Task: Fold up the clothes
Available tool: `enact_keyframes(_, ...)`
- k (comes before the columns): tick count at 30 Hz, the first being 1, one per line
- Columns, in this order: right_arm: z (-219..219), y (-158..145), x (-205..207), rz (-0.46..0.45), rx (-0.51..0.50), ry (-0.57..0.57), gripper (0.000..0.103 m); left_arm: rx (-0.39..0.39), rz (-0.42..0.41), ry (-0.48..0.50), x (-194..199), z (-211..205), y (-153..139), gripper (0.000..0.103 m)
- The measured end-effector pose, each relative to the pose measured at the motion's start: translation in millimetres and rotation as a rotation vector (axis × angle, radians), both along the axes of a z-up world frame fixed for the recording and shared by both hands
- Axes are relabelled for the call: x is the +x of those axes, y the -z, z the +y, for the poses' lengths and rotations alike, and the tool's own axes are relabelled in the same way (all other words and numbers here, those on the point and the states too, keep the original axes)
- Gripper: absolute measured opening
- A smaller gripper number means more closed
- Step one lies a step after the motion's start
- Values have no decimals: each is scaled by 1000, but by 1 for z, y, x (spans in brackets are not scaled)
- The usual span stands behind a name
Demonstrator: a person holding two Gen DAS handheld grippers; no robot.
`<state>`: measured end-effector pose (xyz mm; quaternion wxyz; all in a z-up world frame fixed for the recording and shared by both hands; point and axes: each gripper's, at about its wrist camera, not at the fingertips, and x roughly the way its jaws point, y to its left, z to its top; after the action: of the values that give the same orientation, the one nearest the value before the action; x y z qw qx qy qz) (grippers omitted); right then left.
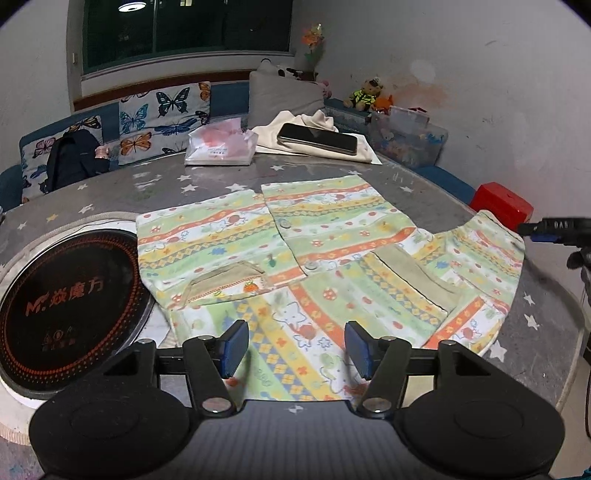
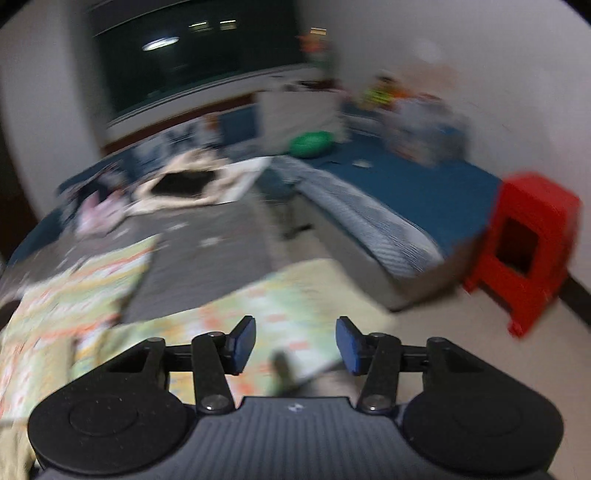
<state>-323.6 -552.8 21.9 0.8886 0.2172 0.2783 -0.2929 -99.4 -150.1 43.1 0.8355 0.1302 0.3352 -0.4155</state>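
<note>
Left wrist only: phone (image 1: 317, 143) beyond patterned garment (image 1: 295, 251); clear bin (image 1: 408, 138) held toys. Right wrist only: green ball (image 2: 312, 143). Left gripper (image 1: 295, 349), right gripper (image 2: 295, 345) parted, gripping nothing.

This is a room in a home, a place where a family sits and plays. At the top of the left wrist view there is a dark window (image 1: 184, 29) with a ceiling lamp shining in the glass. Under it runs a long blue bench seat (image 2: 406, 184) with butterfly cushions (image 1: 162, 118) and a grey pillow (image 1: 284, 92). In the upper right corner sit a teddy bear (image 1: 364, 94) and a clear box of toys (image 1: 410, 136). A round table (image 1: 110, 184) with a starry cover holds a phone (image 1: 317, 138). A red plastic stool (image 2: 528, 243) stands on the floor at the right.
</note>
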Motion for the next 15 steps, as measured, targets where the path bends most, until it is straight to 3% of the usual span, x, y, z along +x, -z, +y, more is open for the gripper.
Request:
enact_keyframes(4, -38, 18, -22, -53, 151, 105, 50, 22, -2, -1, -2, -4, 2, 65)
enact_keyframes(10, -60, 37, -27, -118, 294, 75, 49, 41, -3, -6, -4, -10, 2, 66)
enact_keyframes(13, -64, 41, -26, -153, 330, 55, 35, 43, -3, -7, -5, -12, 2, 67)
enact_keyframes(15, -65, 41, -27, -172, 335, 45, 18, 44, -3, -8, -5, -13, 2, 67)
